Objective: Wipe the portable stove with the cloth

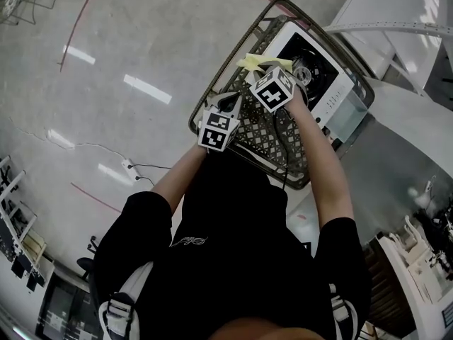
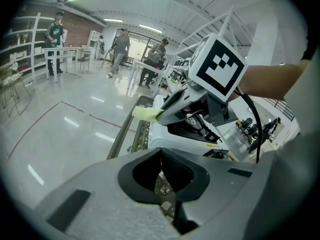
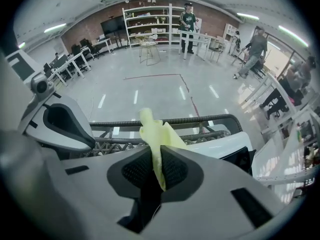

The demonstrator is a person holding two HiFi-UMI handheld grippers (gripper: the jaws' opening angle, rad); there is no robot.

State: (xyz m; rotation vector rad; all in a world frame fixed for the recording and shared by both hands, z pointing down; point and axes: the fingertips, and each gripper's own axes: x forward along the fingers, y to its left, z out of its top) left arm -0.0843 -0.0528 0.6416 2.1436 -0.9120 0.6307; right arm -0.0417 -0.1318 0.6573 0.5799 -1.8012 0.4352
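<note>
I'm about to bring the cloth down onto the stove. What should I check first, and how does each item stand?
1. Cloth held in the right claw: ok, the claw is shut on it.
2. Loose cloth ahead of the claw to wipe with: ok, a fold sticks out.
3. Stove close by: ok, it sits in the basket, just beyond the cloth.
4. Left claw out of the way: ok, it is shut and empty, over the basket mesh beside the stove.
5. Stove top free of things: cannot tell, the right claw covers part of it.
6. Stove cool: cannot tell.
</note>
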